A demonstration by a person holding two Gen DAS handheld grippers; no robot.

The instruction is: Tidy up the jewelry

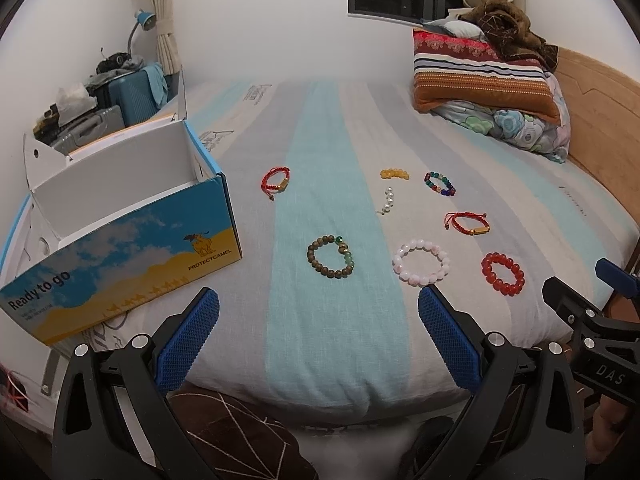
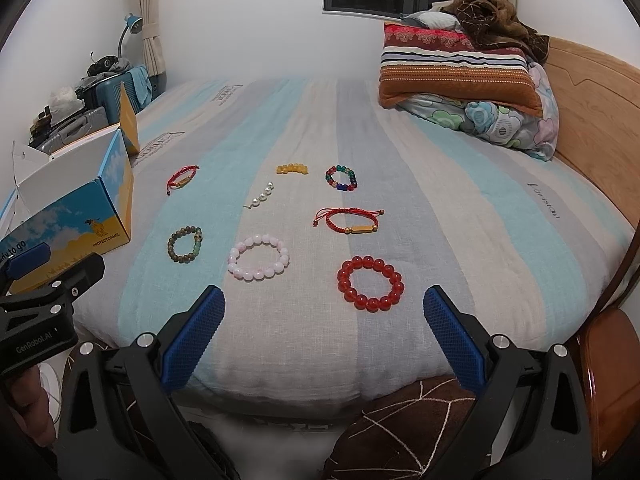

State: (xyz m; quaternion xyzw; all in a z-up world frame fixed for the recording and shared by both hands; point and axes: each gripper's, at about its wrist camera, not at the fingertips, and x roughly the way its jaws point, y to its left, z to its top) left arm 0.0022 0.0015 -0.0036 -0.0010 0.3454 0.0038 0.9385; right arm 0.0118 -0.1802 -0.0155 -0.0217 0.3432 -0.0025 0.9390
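Note:
Several bracelets lie on the striped bed sheet point(image 1: 320, 340): a brown wooden bead one point(image 1: 331, 257) point(image 2: 185, 245), a pink bead one point(image 1: 421, 265) point(image 2: 258, 263), a red bead one point(image 1: 503, 278) point(image 2: 370, 284), two red cord ones point(image 1: 276, 181) point(image 1: 467, 224) point(image 2: 347, 221), a multicolour one point(image 1: 440, 183) point(image 2: 341, 178), a yellow strand point(image 1: 394, 174) and a pearl strand point(image 1: 387, 201). An open blue-and-yellow cardboard box point(image 1: 120, 248) point(image 2: 80, 220) stands at the left. My left gripper point(image 1: 318, 332) is open and empty, short of the brown bracelet. My right gripper point(image 2: 324, 332) is open and empty, just short of the red bead bracelet.
Stacked pillows and a folded quilt point(image 1: 488, 88) lie at the far right by the wooden headboard point(image 1: 600, 120). Suitcases and a blue lamp point(image 1: 120, 92) stand beyond the bed's left side. A brown patterned cushion point(image 2: 400, 432) sits below the near edge of the bed.

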